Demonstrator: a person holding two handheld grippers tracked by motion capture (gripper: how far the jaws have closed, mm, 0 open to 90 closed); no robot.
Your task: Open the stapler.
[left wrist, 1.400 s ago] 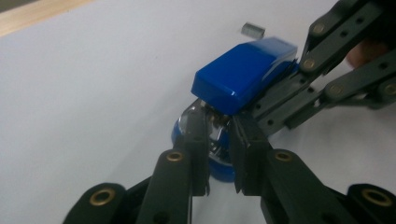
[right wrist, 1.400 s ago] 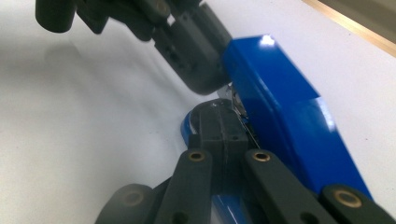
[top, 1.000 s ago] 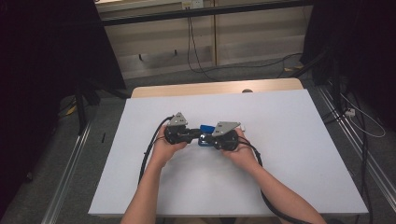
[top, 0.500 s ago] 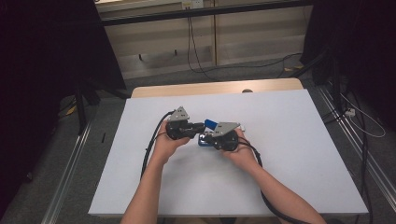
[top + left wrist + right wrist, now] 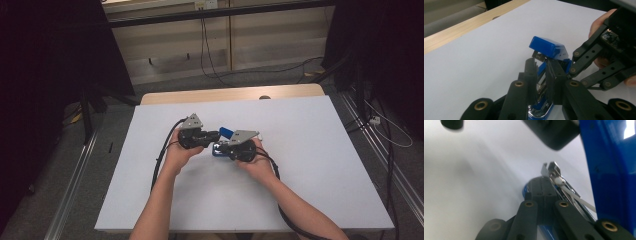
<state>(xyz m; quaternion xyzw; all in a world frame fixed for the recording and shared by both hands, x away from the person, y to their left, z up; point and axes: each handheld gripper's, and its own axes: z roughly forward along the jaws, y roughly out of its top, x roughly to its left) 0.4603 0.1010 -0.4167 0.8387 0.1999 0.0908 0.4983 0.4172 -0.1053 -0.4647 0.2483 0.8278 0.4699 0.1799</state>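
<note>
Two grippers work a blue stapler near the middle of the table.

The left gripper point(image 5: 212, 136) points rightward, its jaws pinching the stapler's point(image 5: 547, 48) inner metal part under the raised blue lid. The right gripper point(image 5: 222, 148) points leftward, jaws pressed together on the stapler's base. Both forearms reach in from the table's point(image 5: 325, 165) near edge, hands close together.
</note>
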